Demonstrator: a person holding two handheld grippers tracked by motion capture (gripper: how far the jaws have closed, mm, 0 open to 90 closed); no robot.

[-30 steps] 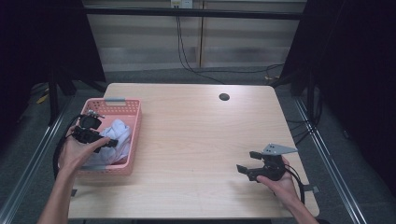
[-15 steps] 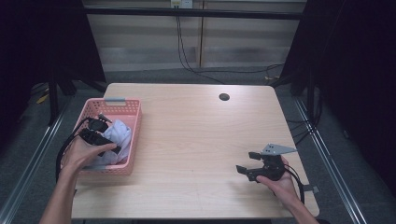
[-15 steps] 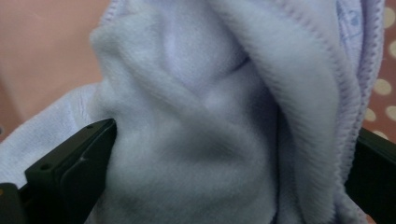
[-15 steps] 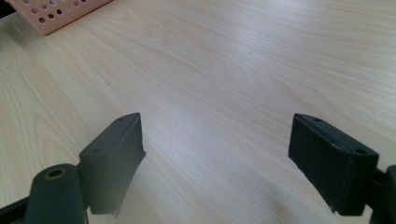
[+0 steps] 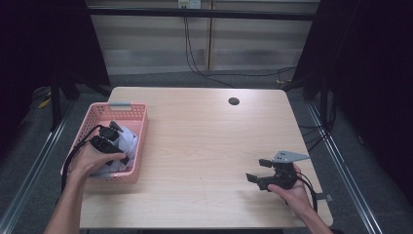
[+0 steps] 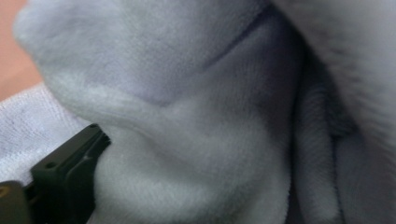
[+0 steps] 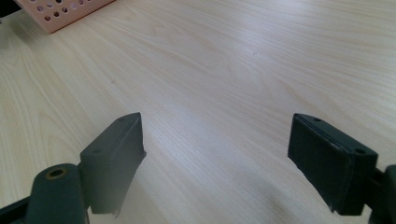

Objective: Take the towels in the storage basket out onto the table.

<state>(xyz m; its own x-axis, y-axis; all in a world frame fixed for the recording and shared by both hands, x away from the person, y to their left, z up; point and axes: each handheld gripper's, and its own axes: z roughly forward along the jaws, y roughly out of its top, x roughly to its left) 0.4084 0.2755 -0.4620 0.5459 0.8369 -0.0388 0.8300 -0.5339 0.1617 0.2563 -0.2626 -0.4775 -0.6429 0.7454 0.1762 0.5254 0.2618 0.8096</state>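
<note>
A pink plastic basket [image 5: 119, 106] stands at the table's left edge, with a pale white cloth [image 5: 128, 138] bundled inside it. My left gripper [image 5: 116, 146] is down in the basket and pushed into that cloth. In the left gripper view the soft cloth [image 6: 219, 121] is very close, and one black finger [image 6: 70, 172] stands far to the left, so the jaws look spread; the other finger is hidden under the fabric. My right gripper [image 5: 257, 170] hovers low over bare wood at the front right, open with nothing between its fingers [image 7: 217, 149].
A corner of the pink basket [image 7: 60, 14] shows far off in the right gripper view. A dark round hole [image 5: 234, 101] sits in the light wooden table [image 5: 204, 141] near its far edge. Cables lie on the floor behind the table.
My left hand has moved the gripper a little nearer and to the right, deeper into the cloth in the basket. The right gripper has stayed in place.
</note>
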